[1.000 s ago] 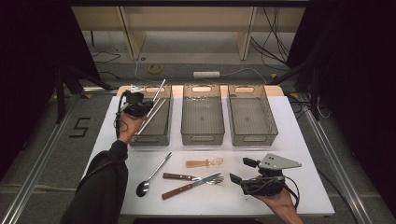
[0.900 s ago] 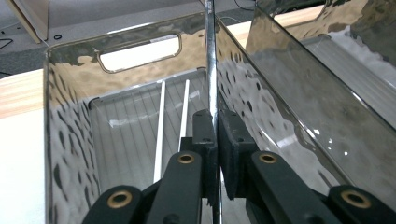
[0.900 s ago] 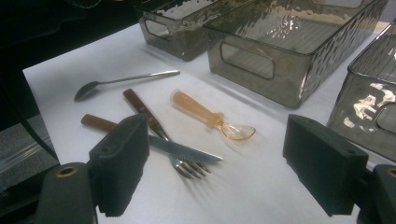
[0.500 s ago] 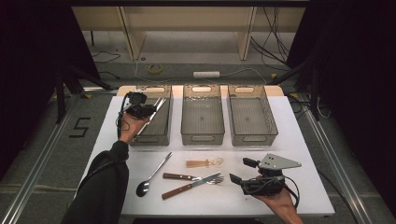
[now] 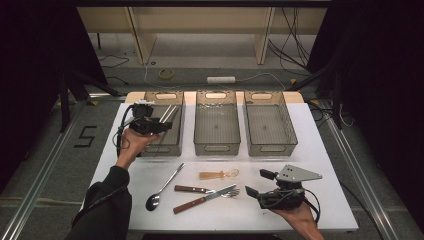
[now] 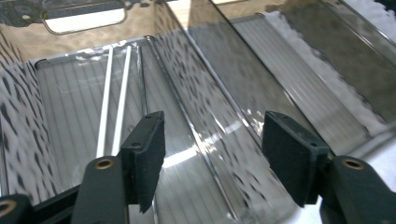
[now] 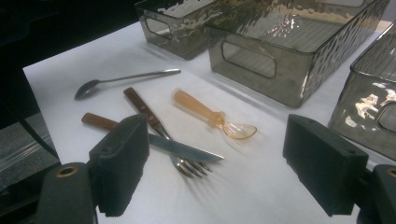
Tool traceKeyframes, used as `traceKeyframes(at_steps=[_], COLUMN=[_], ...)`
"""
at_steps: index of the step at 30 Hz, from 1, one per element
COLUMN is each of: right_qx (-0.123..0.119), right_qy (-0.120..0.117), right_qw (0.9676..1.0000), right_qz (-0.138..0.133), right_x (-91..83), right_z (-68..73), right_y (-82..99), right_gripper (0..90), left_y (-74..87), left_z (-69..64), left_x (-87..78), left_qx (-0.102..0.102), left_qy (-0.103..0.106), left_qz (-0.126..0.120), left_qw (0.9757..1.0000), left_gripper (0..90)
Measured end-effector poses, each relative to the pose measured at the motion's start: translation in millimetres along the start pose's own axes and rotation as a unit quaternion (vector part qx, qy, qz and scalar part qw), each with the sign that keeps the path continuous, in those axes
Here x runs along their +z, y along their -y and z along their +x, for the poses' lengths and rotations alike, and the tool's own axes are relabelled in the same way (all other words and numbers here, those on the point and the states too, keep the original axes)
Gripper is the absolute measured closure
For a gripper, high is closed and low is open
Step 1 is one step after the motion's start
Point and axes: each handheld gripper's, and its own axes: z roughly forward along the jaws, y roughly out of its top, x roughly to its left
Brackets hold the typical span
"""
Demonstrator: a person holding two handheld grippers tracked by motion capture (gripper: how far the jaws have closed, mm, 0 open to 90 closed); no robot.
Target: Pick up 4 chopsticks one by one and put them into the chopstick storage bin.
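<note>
My left arm stretches forward, holding the left gripper (image 5: 161, 125) over the left bin (image 5: 176, 145); its jaws have just been opening, nothing between them (two white chopsticks (image 6: 113, 105) lie inside the bin).

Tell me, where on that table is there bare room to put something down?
The white table is bare right of the three bins, and along the front left beside the metal spoon. The middle bin and right bin look empty. It is crowded at front centre, where knife, fork and plastic spoon lie close.
</note>
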Motion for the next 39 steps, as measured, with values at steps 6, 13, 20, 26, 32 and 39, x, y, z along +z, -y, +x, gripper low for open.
traceKeyframes(at_steps=[6, 13, 20, 26, 32, 39], right_qx=[-0.002, -0.003, -0.004, -0.002, -0.003, -0.003], right_qy=[0.001, -0.001, 0.000, 0.000, 0.002, 0.002], right_qw=[1.0000, 1.0000, 1.0000, 1.0000, 1.0000, 1.0000], right_qz=[0.001, -0.001, -0.001, -0.005, -0.003, -0.004], right_x=[0.9, -0.2, -0.5, -1.4, -2.9, -2.9], right_z=[0.9, 1.2, 2.2, 1.1, 0.6, 0.6], right_y=[-0.4, -0.4, -0.5, -0.4, 0.4, 0.7], right_gripper=[23.6, 23.6, 23.6, 23.6, 23.6, 23.6], left_y=[11.0, 19.6, 27.3, 36.0, 44.8, 53.0], left_z=[-20.5, -33.0, -41.6, -44.4, -46.5, -52.9], left_x=[-6.8, -15.5, -24.3, -27.3, -27.0, -27.8], left_qx=[0.025, 0.043, 0.052, 0.050, 0.053, 0.064], left_qy=[0.014, 0.011, 0.016, 0.021, 0.023, 0.027], left_qz=[0.009, 0.027, 0.038, 0.051, 0.067, 0.092], left_qw=[0.9995, 0.9987, 0.9978, 0.9972, 0.9961, 0.9933], left_gripper=[33.4, 30.6, 28.9, 26.6, 24.6, 24.0])
